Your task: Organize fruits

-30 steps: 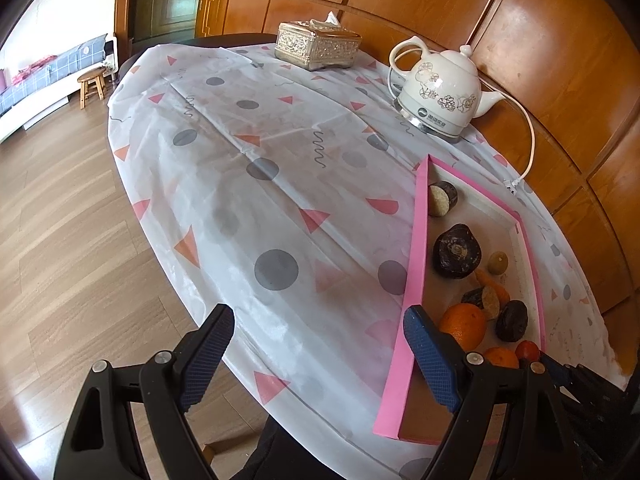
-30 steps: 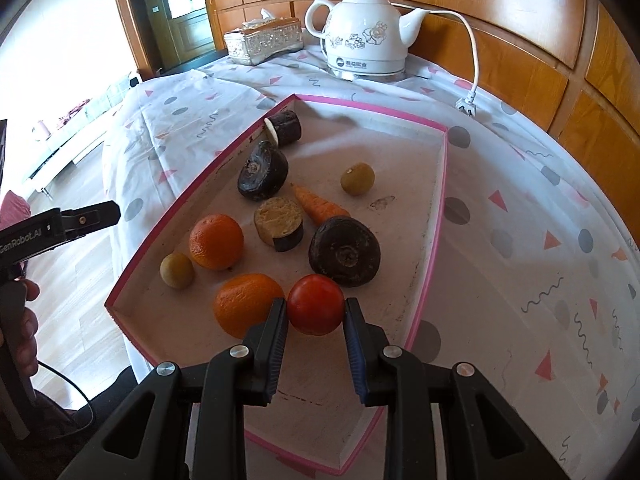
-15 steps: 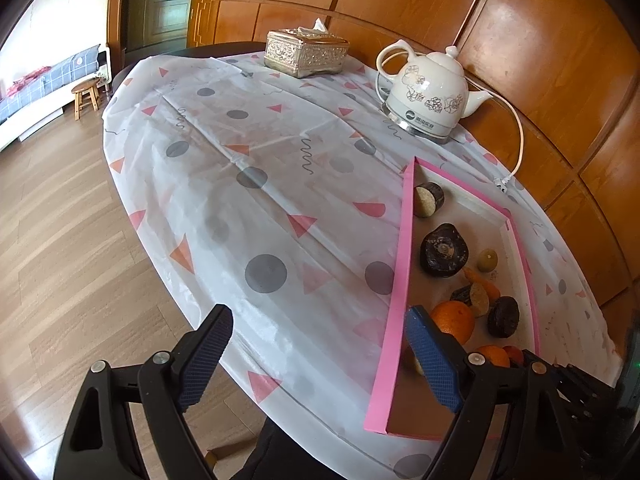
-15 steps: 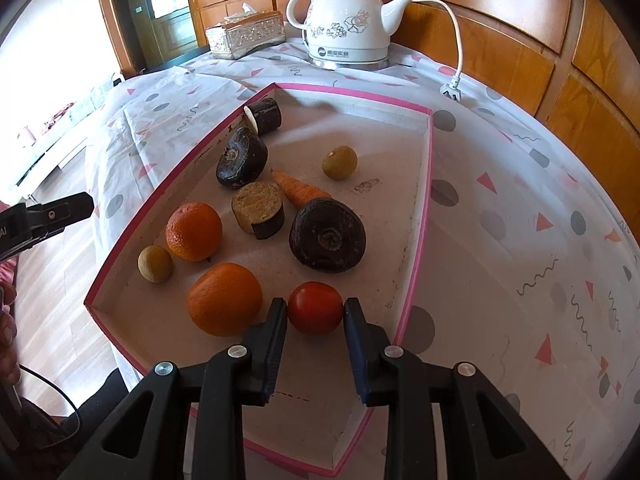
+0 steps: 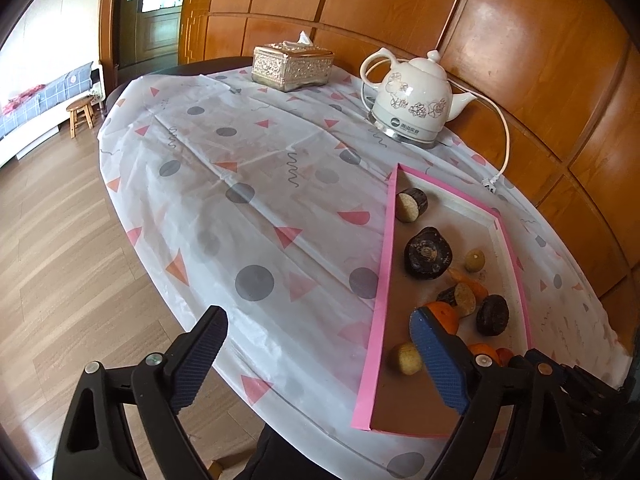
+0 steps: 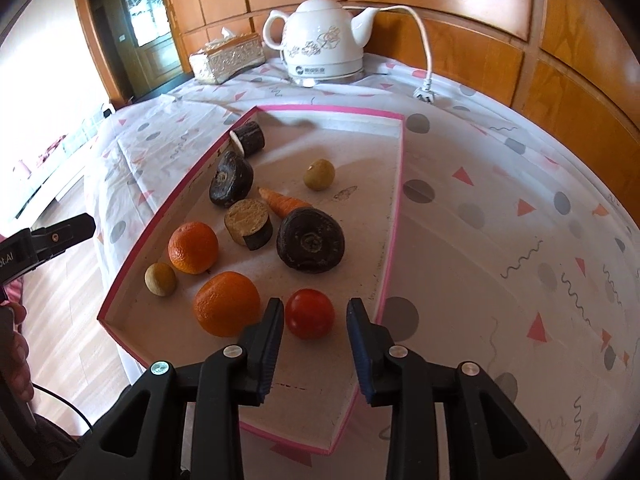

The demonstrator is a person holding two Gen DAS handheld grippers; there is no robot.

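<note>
Two oranges (image 6: 193, 247), one tomato (image 6: 310, 313), one carrot (image 6: 285, 204), one kettle (image 6: 322, 46)

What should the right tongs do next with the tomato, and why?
Probably lift straight back and away. The right tongs squeezed the tomato a moment ago; now there is a gap on each side, and it rests on the tray floor beside an orange. It looks set down, so backing off without nudging it seems best.
</note>
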